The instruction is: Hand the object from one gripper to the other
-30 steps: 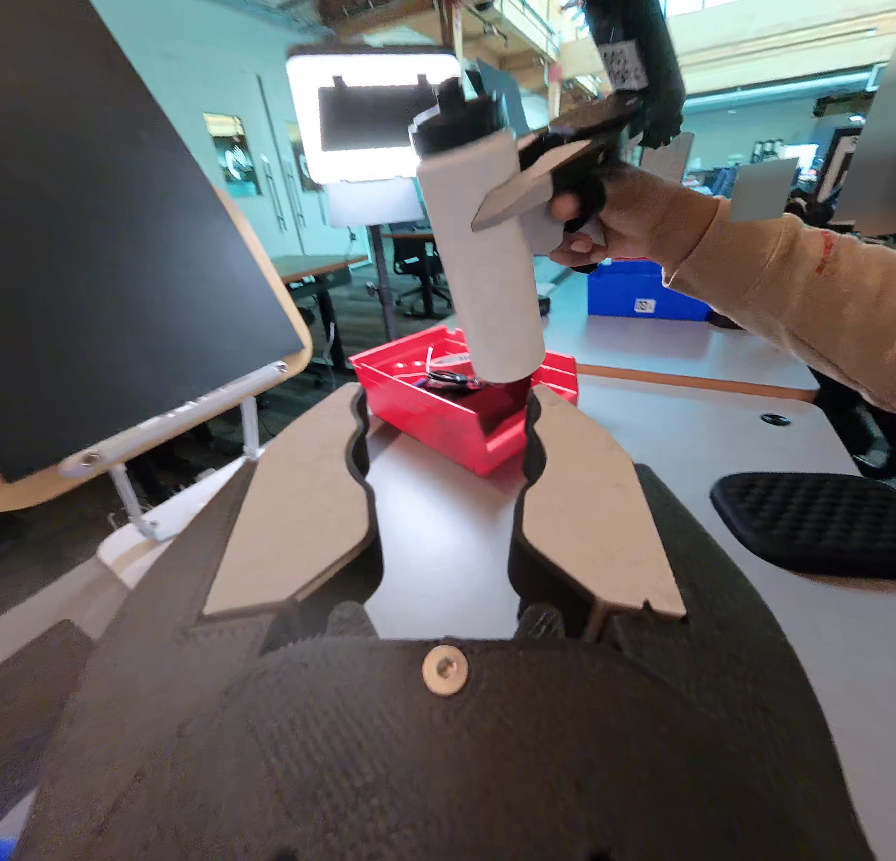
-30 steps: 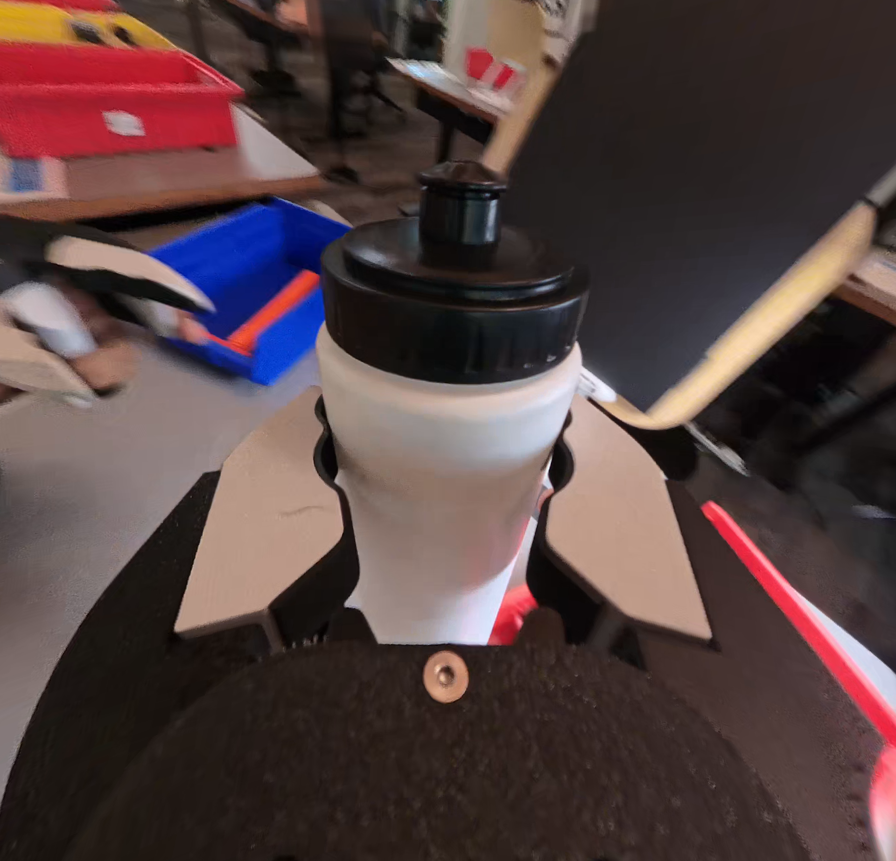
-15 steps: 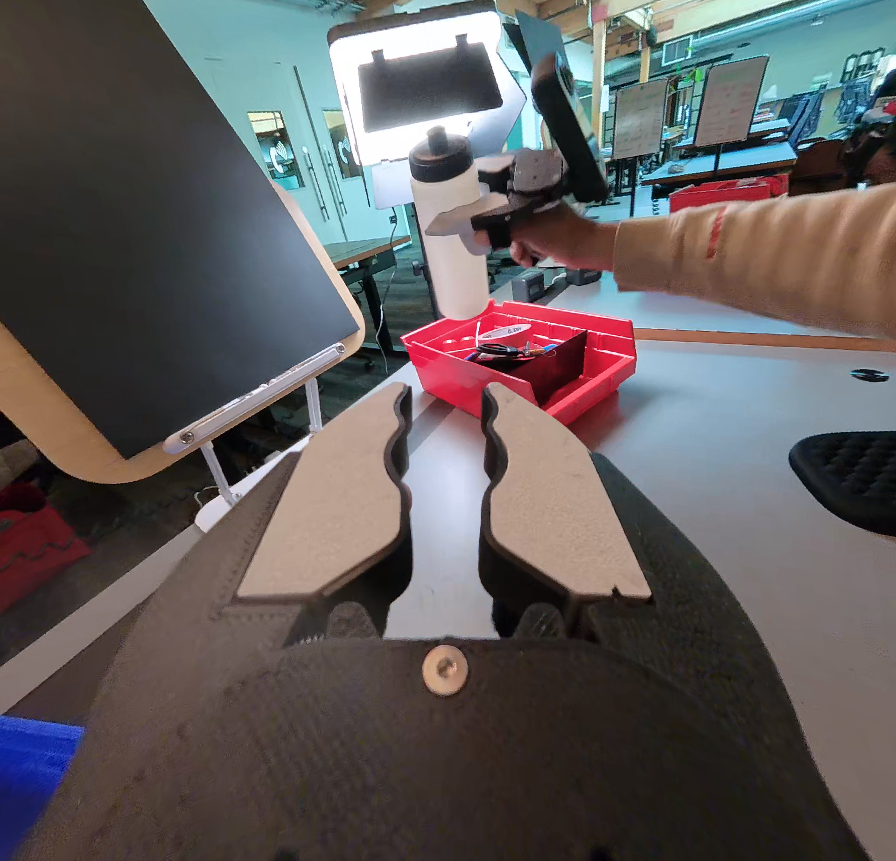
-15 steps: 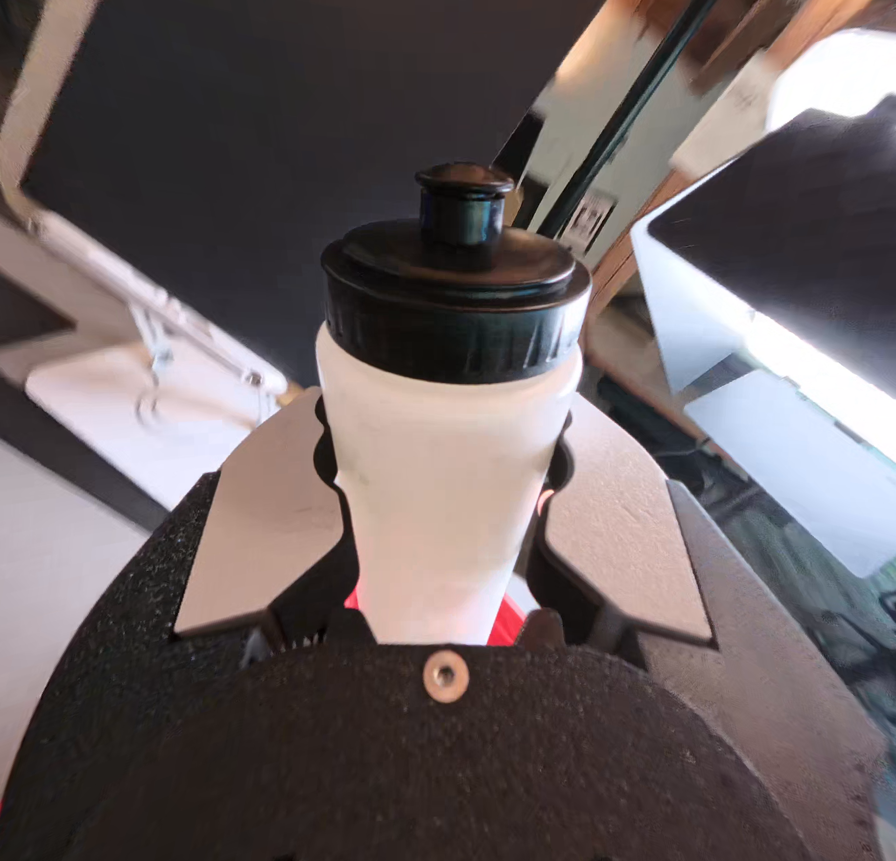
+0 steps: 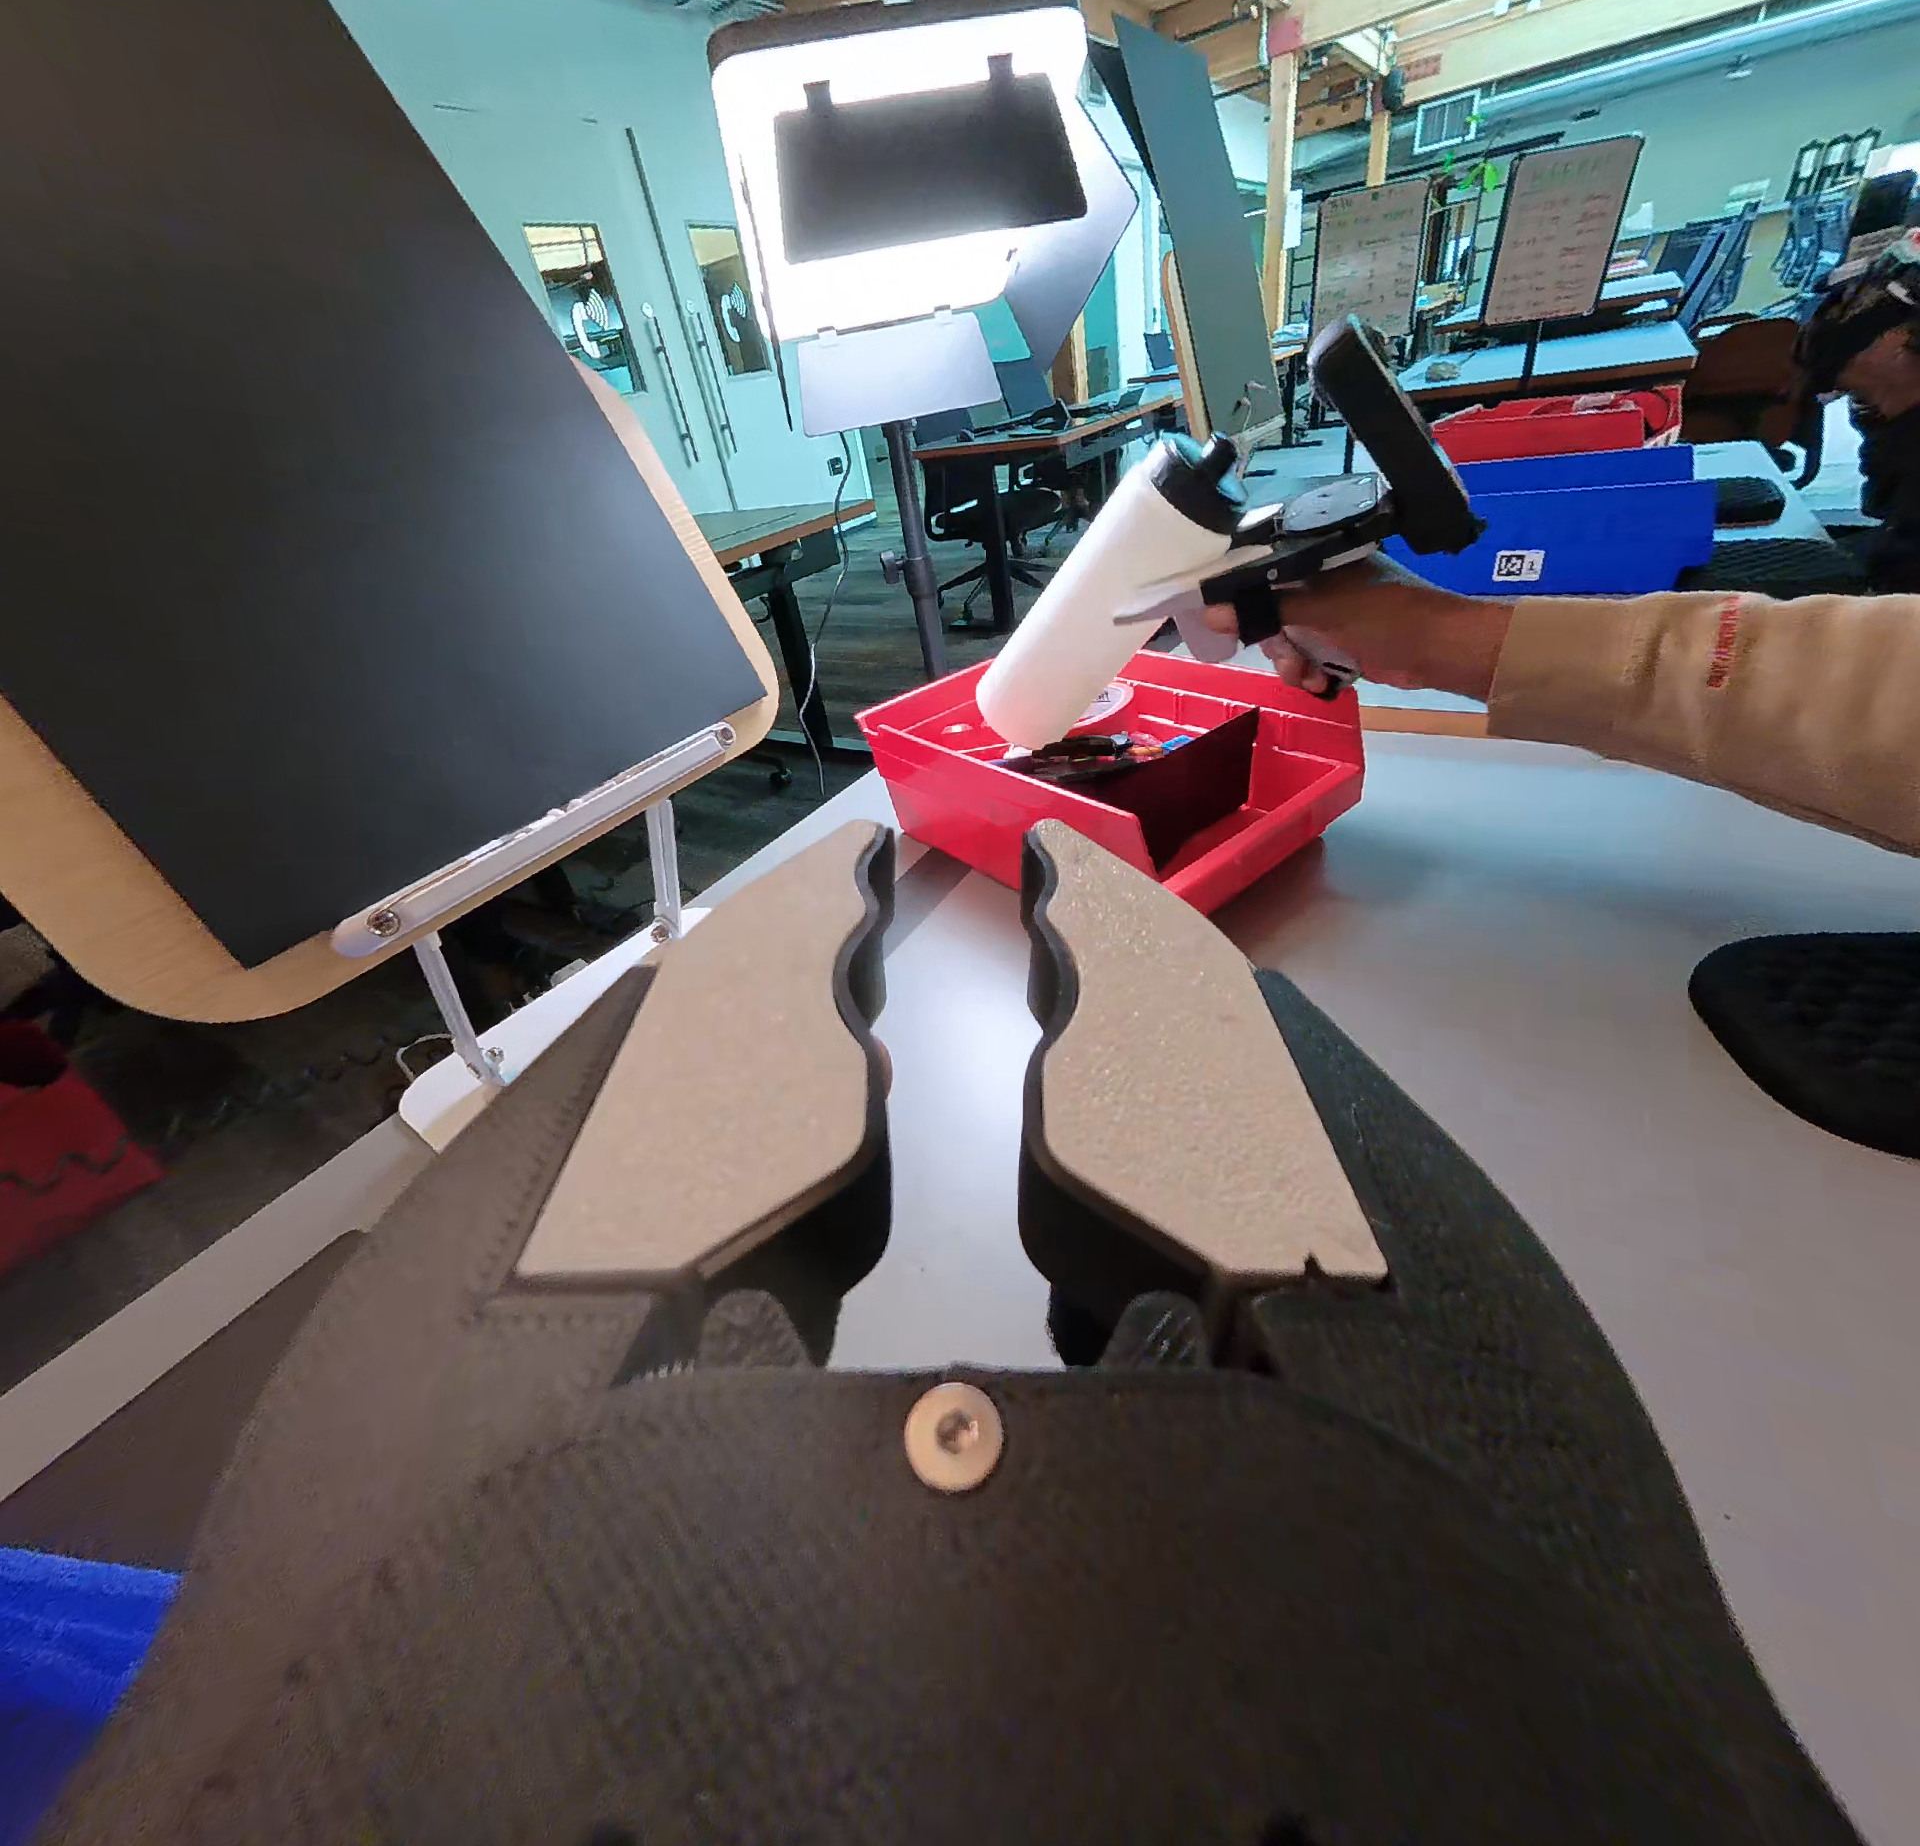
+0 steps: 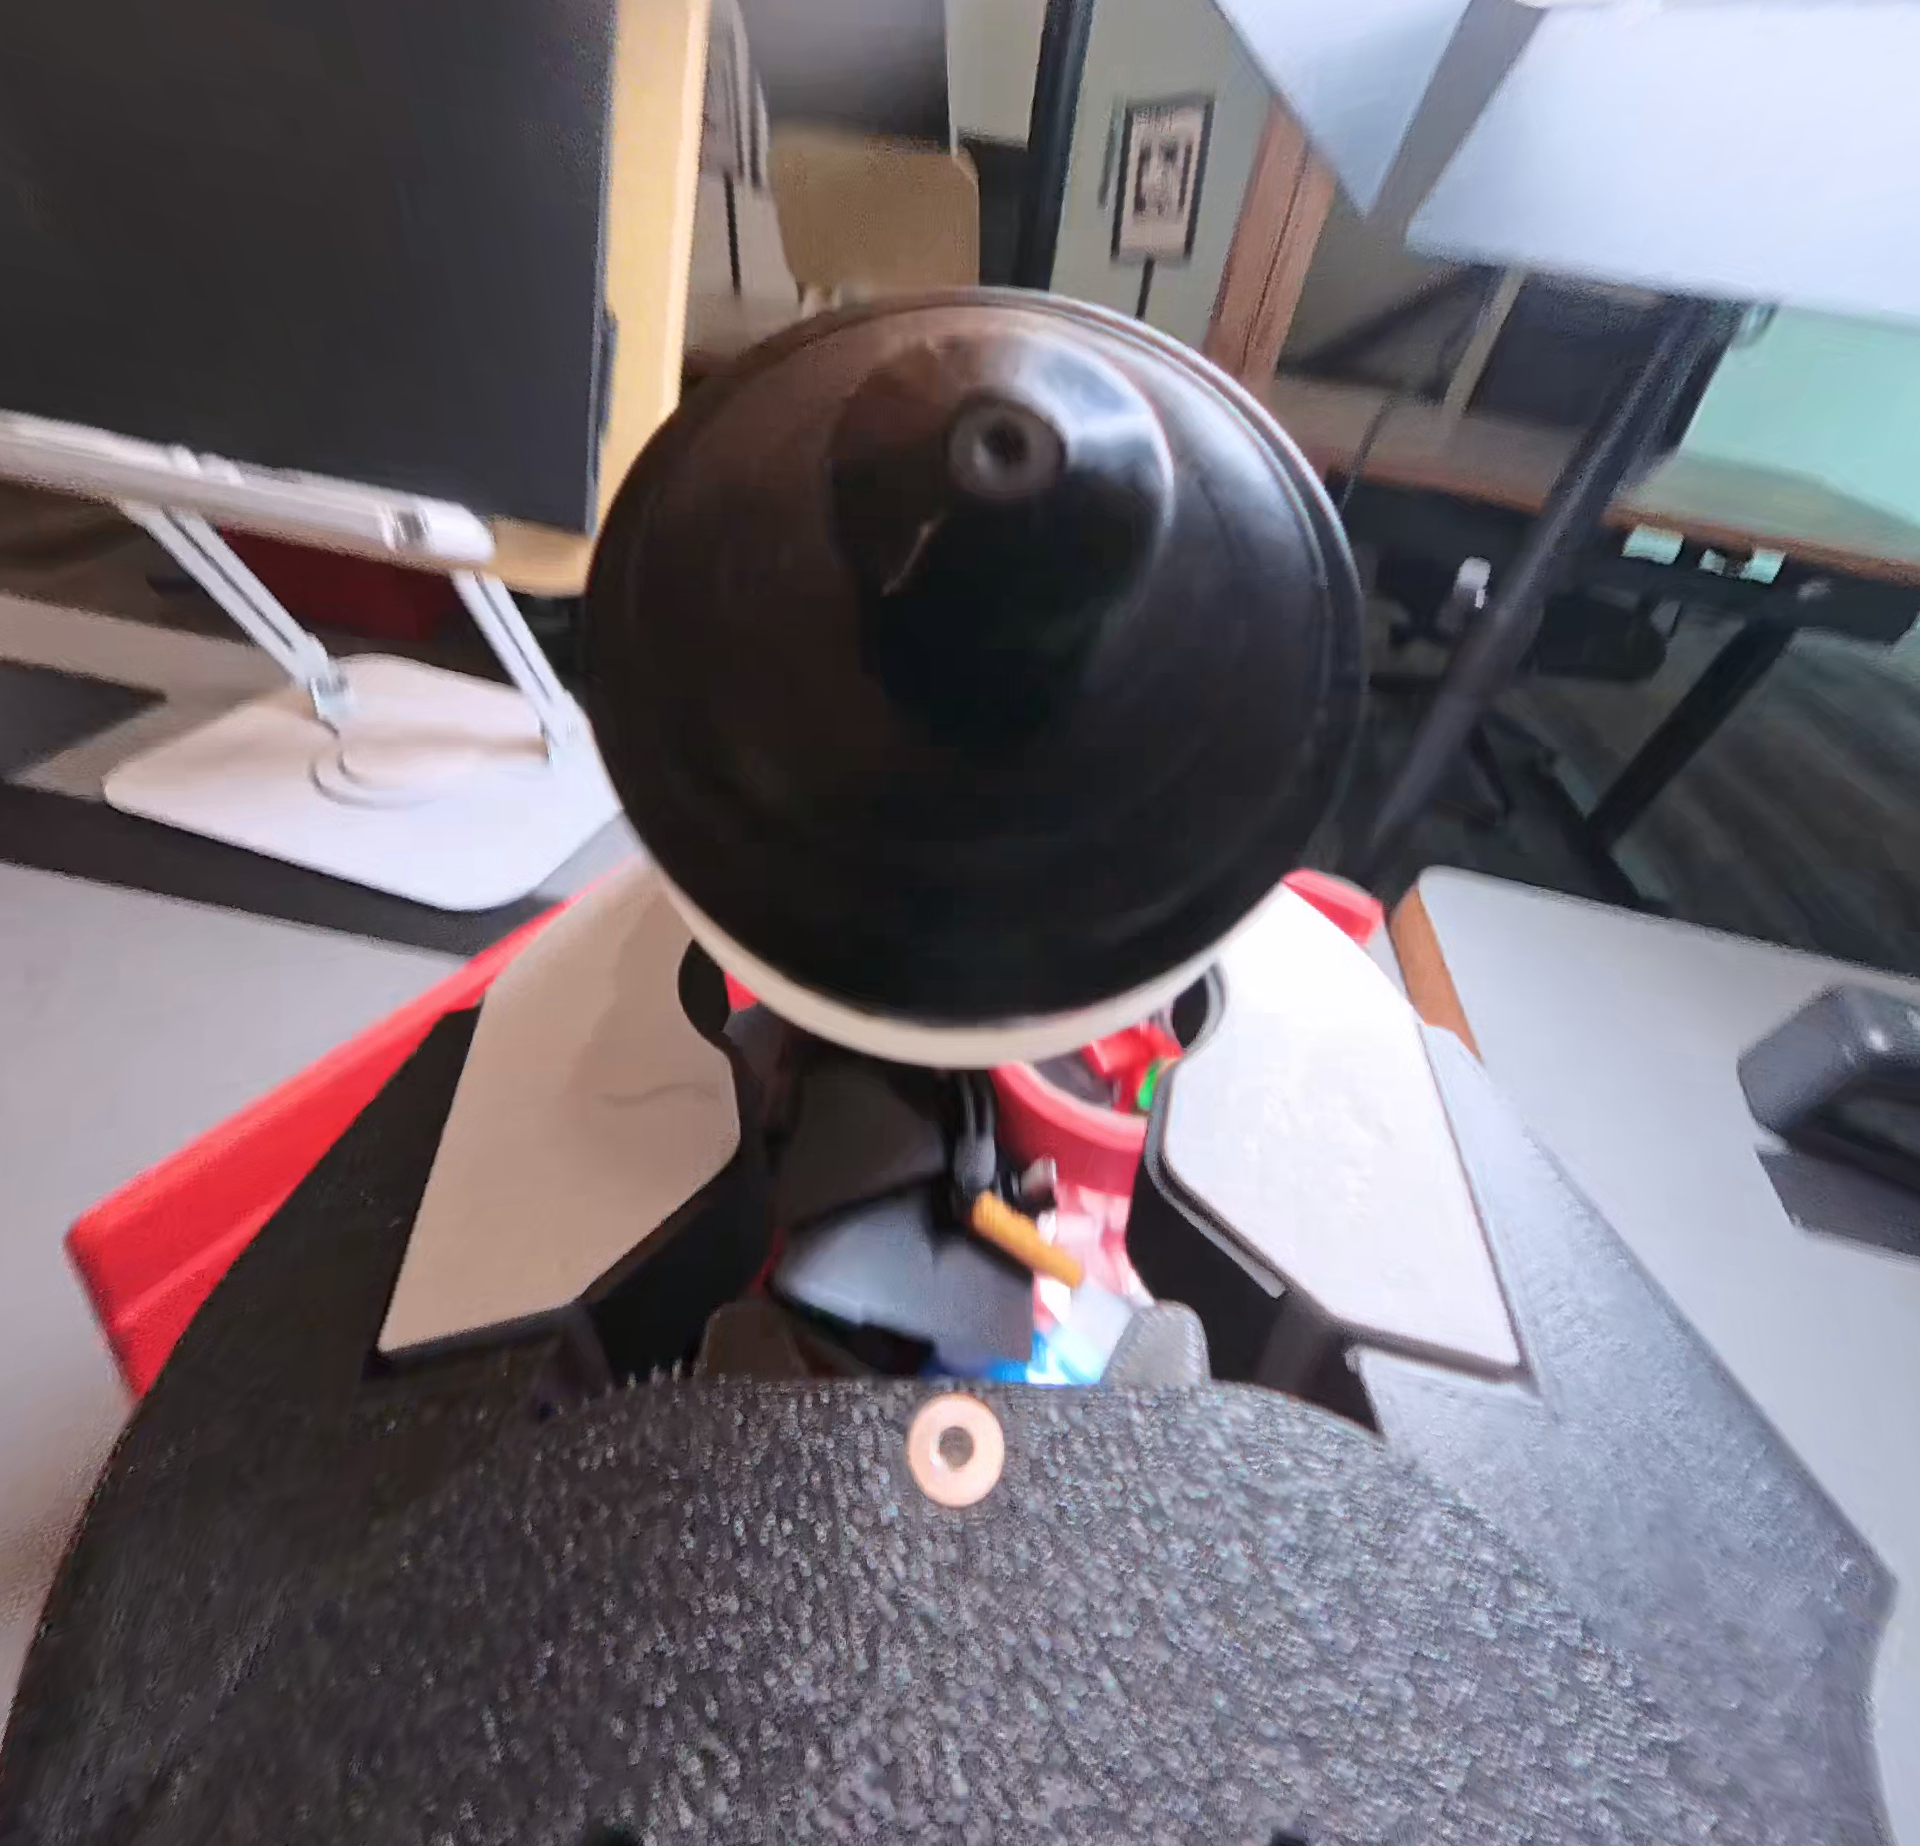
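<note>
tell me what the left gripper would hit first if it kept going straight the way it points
Probably the red bin: the left gripper is empty, jaws apart, aimed over bare table at the bin's near wall. The white bottle in the right gripper hangs tilted above it; depth is unclear.

White squeeze bottle (image 5: pixel 1091 591) with black cap (image 6: pixel 966 653); red bin (image 5: pixel 1278 757) beneath it; grey-padded black left gripper (image 5: pixel 956 861) in front
</note>
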### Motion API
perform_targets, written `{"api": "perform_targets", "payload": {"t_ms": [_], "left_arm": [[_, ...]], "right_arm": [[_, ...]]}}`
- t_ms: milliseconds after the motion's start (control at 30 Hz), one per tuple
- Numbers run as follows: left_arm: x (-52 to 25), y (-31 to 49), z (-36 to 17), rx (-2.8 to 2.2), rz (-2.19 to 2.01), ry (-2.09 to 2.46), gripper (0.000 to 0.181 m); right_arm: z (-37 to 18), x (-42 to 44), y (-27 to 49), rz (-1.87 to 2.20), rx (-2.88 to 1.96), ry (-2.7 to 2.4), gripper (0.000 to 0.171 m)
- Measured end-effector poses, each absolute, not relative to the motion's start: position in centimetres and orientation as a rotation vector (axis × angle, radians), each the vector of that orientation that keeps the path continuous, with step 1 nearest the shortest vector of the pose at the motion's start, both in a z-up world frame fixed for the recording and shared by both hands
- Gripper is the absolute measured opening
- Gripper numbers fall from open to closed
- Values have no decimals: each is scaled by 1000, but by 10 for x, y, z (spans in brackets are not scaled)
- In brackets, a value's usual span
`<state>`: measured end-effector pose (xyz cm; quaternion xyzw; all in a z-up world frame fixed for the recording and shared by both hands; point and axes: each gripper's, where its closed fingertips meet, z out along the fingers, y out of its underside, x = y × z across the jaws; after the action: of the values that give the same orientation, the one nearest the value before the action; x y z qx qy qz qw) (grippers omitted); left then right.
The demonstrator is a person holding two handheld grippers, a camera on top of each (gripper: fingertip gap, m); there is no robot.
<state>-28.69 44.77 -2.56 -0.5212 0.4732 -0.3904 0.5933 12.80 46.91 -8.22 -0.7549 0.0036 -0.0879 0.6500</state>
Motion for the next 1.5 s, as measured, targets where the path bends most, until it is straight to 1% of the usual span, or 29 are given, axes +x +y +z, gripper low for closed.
{"api": "perform_targets", "payload": {"t_ms": [100,167,433,533,567,600,633,767,833,1000,1033,1067,1133,1233,1367,1467,1500], "left_arm": [[-284,443,-26,-1209,-917,1111,23],[-283,442,-26,-1207,-907,1120,23],[-282,442,-30,-1217,-907,1131,22],[-282,442,-28,-1214,-918,1126,22],[-282,442,-28,-1215,-924,1125,22],[-282,442,-28,-1216,-925,1125,22],[-282,442,-29,-1217,-922,1126,22],[-282,444,-31,-1225,-918,1128,21],[-283,446,-34,-1234,-912,1131,21],[-291,453,-34,-1250,-900,1122,21],[-293,454,-32,-1250,-917,1116,21],[-295,453,-30,-1248,-943,1114,22],[-299,452,-24,-1243,-995,1092,25],[-304,456,-19,-1244,-1014,1059,25],[-310,463,-17,-1244,-964,1045,25],[-325,469,-14,-1308,-929,1034,31],[-332,472,-12,-1335,-934,1017,33]], "right_arm": [[-113,129,447,-193,-1926,-15,85],[-121,128,431,-174,-1992,-18,81],[-108,116,397,-61,-2019,-6,86],[-117,116,401,-82,-2058,-25,79],[-122,116,405,-93,-2077,-28,72],[-128,116,410,-117,-2098,-37,60],[-133,117,416,-150,-2117,-46,53],[-147,112,449,-154,-2203,-30,59],[-153,108,464,-156,-2264,-51,58],[-183,105,457,-227,-2539,-137,53],[-183,105,450,-266,-2557,-174,52],[-182,107,443,-314,-2566,-204,44],[-184,97,422,-268,-2616,-272,51],[-179,85,397,-250,-2586,-366,51],[-154,61,391,-184,-2399,-350,51],[-120,25,391,-83,-2136,-332,53],[-110,13,390,-59,-2055,-321,57]]}}
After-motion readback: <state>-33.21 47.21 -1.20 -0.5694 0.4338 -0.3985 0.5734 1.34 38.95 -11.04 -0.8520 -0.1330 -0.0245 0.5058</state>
